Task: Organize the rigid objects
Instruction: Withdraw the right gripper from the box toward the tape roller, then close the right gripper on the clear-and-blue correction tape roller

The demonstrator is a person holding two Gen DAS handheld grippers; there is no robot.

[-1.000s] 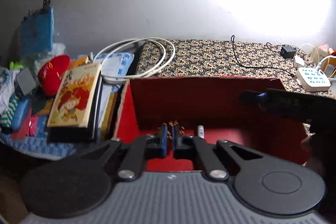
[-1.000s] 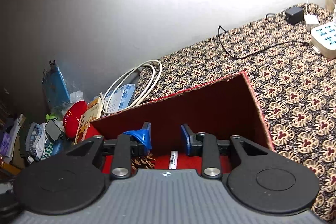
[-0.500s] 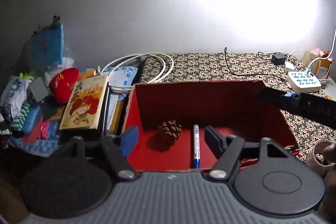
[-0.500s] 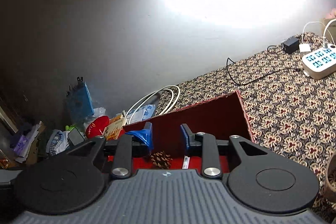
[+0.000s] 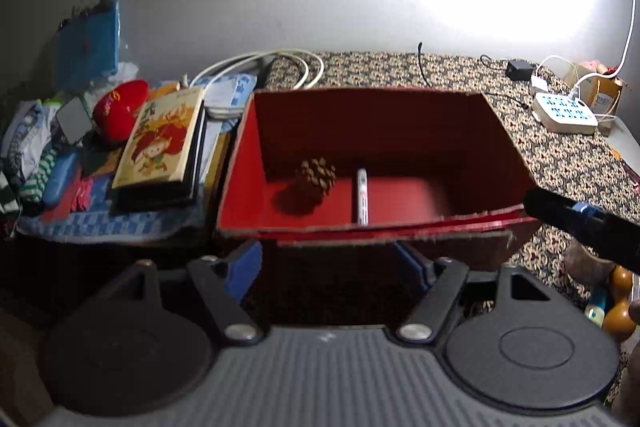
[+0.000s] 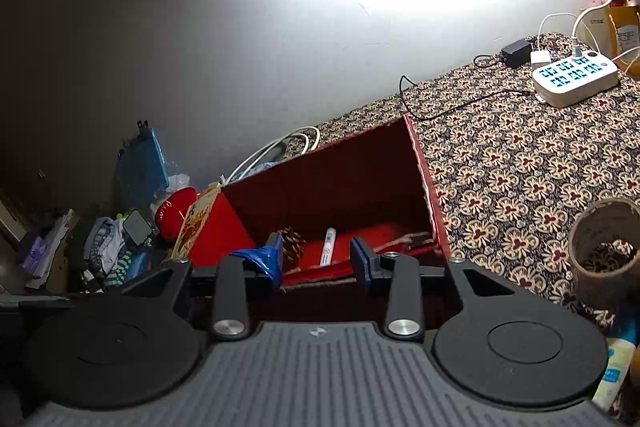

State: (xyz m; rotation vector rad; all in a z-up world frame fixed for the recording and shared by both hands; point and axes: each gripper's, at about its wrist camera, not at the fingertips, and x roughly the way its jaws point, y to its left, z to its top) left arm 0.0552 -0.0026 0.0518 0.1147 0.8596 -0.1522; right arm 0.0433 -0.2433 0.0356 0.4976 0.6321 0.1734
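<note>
A red open box point(image 5: 376, 115) sits on the patterned cloth. Inside it lie a brown pine cone point(image 5: 317, 175) and a white marker pen point(image 5: 361, 195). My left gripper point(image 5: 332, 267) is open and empty, held in front of and below the box's near wall. My right gripper point(image 6: 316, 261) is open and empty at the box's near edge; the box point(image 6: 352, 179), pine cone point(image 6: 292, 241) and marker point(image 6: 327, 243) show between its fingers. Part of the right gripper point(image 5: 584, 223) shows at the right of the left wrist view.
A stack of books point(image 5: 164, 143), a red pouch point(image 5: 118, 109), white cables point(image 5: 256, 63) and clothes lie left of the box. A white power strip point(image 6: 576, 81) sits at the back right. A cardboard tube point(image 6: 604, 255) and a small bottle point(image 6: 612, 371) stand at the right.
My left gripper opened, let the pine cone drop into the box, and drew back and down. My right gripper also drew back from the box, still open.
</note>
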